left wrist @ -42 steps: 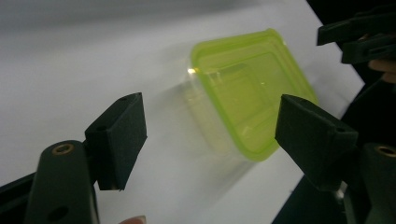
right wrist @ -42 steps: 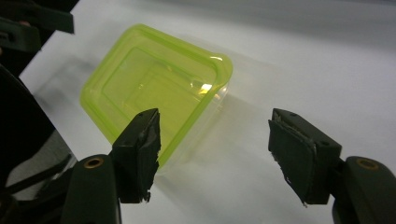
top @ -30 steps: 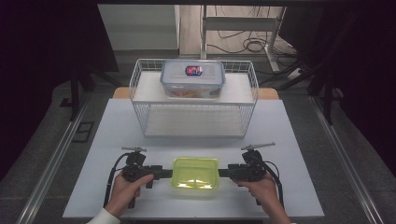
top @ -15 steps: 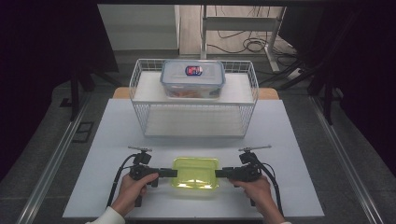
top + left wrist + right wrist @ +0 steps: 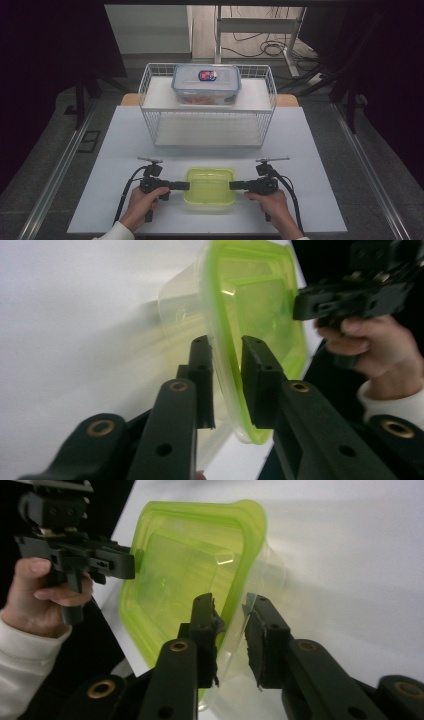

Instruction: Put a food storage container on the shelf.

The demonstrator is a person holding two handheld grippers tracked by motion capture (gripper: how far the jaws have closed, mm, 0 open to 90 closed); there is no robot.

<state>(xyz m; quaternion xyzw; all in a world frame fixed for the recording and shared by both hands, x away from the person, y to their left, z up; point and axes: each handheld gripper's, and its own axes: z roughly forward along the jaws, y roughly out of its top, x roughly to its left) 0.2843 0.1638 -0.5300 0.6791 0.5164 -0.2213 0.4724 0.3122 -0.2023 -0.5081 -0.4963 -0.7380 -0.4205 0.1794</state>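
The green-lidded container [image 5: 210, 186] sits on the white counter [image 5: 310, 150], in front of the wire basket [image 5: 207, 117]. The left gripper [image 5: 186, 186] and right gripper [image 5: 232, 185] flank it, each with its fingers [image 5: 200, 370] astride the lid's rim. Both pairs have just been closing and appear to pinch the rim, though contact is hard to confirm.

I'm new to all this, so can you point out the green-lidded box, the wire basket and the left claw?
green-lidded box [image 5: 210, 186]: high view, middle of its lid.
wire basket [image 5: 207, 128]: high view, front wall.
left claw [image 5: 227, 365]: left gripper view, midway between its fingertips.
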